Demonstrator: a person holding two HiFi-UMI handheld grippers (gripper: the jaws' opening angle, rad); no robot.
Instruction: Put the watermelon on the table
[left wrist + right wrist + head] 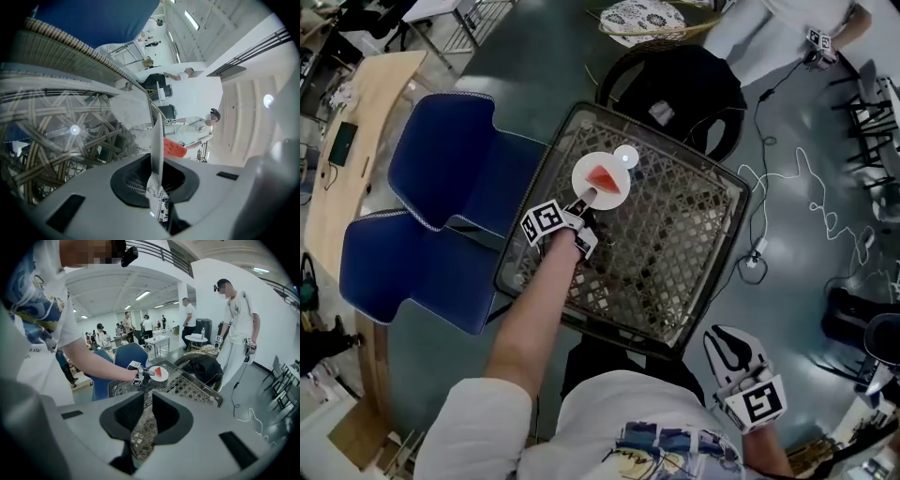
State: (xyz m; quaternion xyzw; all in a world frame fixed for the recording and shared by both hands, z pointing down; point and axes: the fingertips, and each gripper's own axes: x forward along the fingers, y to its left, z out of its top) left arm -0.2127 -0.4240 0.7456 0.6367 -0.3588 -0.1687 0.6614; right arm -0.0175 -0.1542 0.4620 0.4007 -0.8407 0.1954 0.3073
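A red watermelon slice (602, 177) lies on a small white plate (586, 167) held over the far left part of a woven basket cart (727, 178). My left gripper (584, 199) is shut on the plate's near rim. In the left gripper view the plate (157, 140) stands edge-on between the jaws, with the watermelon (174, 148) just beyond. My right gripper (727, 342) hangs low at the near right, outside the cart, a narrow gap between its jaws and nothing in it. The right gripper view shows the plate (158, 374) and cart (187, 385) ahead.
Two blue chairs (441, 159) stand left of the cart, and a wooden table (366, 94) lies beyond them at the far left. A black bag (675, 84) sits behind the cart. A person in white (769, 28) stands at the back right. White cables (806, 197) trail over the floor.
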